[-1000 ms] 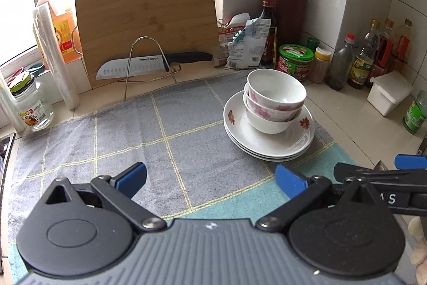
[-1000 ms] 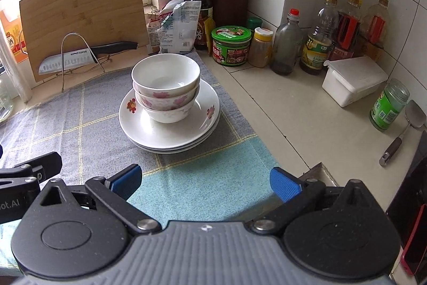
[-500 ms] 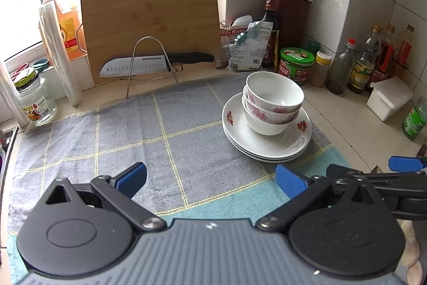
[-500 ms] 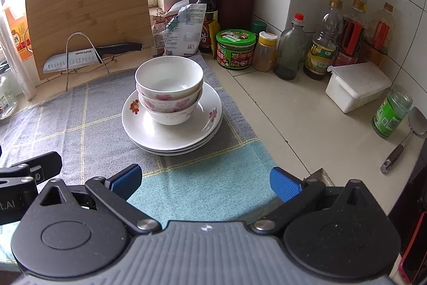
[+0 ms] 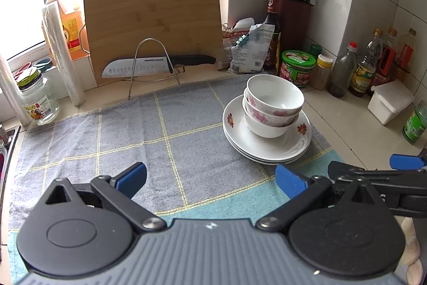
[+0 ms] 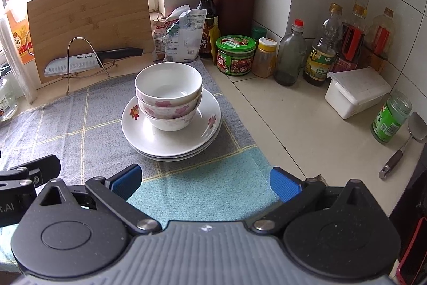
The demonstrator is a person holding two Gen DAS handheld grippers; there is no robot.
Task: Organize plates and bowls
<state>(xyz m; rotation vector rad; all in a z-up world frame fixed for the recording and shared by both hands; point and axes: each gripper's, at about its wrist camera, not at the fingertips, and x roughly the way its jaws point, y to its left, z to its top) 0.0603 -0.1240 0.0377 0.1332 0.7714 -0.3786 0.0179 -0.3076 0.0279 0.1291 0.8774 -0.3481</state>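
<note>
Three white bowls with pink flowers (image 5: 273,104) (image 6: 168,95) are nested on a stack of white flowered plates (image 5: 267,146) (image 6: 170,140) that rests on a grey and teal checked cloth (image 5: 133,140) (image 6: 200,186). My left gripper (image 5: 210,176) is open and empty, above the cloth, left of and nearer than the stack. My right gripper (image 6: 204,178) is open and empty, just in front of the stack. The right gripper also shows at the right edge of the left wrist view (image 5: 373,172).
A bamboo cutting board (image 5: 152,28) and a knife on a wire rack (image 5: 154,63) stand at the back. A knife block (image 6: 234,4), sauce bottles, jars and a white box (image 6: 357,90) line the tiled corner. A spatula (image 6: 403,143) lies at the right.
Both grippers have drawn back and up a little from the stack, staying open. The bowls and plates have not moved.
</note>
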